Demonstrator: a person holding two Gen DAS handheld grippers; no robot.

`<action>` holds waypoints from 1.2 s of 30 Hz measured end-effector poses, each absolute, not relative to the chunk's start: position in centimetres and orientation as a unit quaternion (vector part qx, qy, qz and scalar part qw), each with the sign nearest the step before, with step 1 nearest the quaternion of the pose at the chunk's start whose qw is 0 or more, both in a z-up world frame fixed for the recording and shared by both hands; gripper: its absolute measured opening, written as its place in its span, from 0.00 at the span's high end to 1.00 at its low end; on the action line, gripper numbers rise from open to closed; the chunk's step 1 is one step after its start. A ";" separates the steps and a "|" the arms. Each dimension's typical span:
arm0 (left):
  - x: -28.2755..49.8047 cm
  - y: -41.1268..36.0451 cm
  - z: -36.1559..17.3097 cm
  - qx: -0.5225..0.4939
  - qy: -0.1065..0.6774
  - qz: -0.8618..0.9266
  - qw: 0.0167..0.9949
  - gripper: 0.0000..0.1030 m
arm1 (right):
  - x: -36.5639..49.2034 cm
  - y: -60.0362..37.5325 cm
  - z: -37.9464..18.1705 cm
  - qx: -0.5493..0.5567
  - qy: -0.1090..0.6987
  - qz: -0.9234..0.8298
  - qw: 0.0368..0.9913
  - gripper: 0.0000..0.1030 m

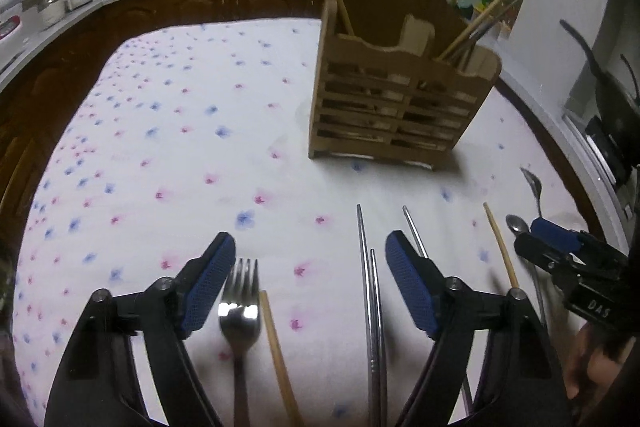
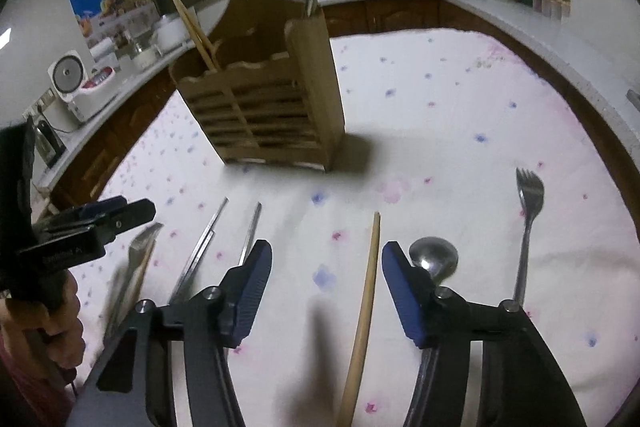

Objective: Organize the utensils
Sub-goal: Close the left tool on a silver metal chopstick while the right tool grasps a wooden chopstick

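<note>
A wooden utensil caddy [image 1: 396, 103] stands on the flowered cloth and holds chopsticks; it also shows in the right wrist view [image 2: 272, 107]. My left gripper [image 1: 310, 261] is open, low over the cloth. Between its fingers lie a steel fork [image 1: 239, 303], a wooden chopstick [image 1: 278, 351] and a pair of metal chopsticks [image 1: 372, 307]. My right gripper [image 2: 326, 263] is open, with a wooden chopstick [image 2: 366, 303] between its fingers. A spoon [image 2: 434, 259] lies by its right finger and a fork [image 2: 528, 223] farther right.
More metal chopsticks [image 2: 216, 239] lie left of the right gripper. A second spoon [image 1: 534, 187] lies near the table's right edge. Kitchen counters with a rice cooker [image 2: 80, 83], jars and a sink surround the table [image 1: 168, 131].
</note>
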State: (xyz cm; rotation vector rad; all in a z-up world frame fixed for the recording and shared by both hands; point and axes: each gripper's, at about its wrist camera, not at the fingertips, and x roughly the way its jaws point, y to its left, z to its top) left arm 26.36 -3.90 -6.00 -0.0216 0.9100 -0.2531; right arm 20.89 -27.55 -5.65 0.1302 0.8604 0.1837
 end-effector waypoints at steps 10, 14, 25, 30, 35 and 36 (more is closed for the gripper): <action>29.1 -6.2 -8.5 0.007 0.480 -0.141 0.866 0.42 | 23.8 -27.8 -7.7 0.040 0.449 0.070 0.890 0.60; 30.0 -7.3 -9.3 0.020 0.493 -0.154 0.856 0.50 | 24.9 -27.8 -8.9 0.035 0.466 0.067 0.881 0.65; 30.6 -10.4 -9.8 0.089 0.488 -0.164 0.853 0.92 | 25.5 -27.1 -9.0 -0.013 0.459 0.055 0.886 0.84; 30.3 -10.4 -9.6 0.093 0.481 -0.166 0.856 0.95 | 25.6 -26.9 -9.0 -0.007 0.460 0.058 0.886 0.94; 30.0 -9.4 -8.6 0.074 0.474 -0.169 0.861 0.96 | 25.3 -27.5 -8.6 0.025 0.460 0.078 0.884 0.95; 29.8 -9.2 -8.2 0.070 0.469 -0.170 0.864 0.96 | 25.1 -27.5 -8.3 0.028 0.458 0.080 0.885 0.95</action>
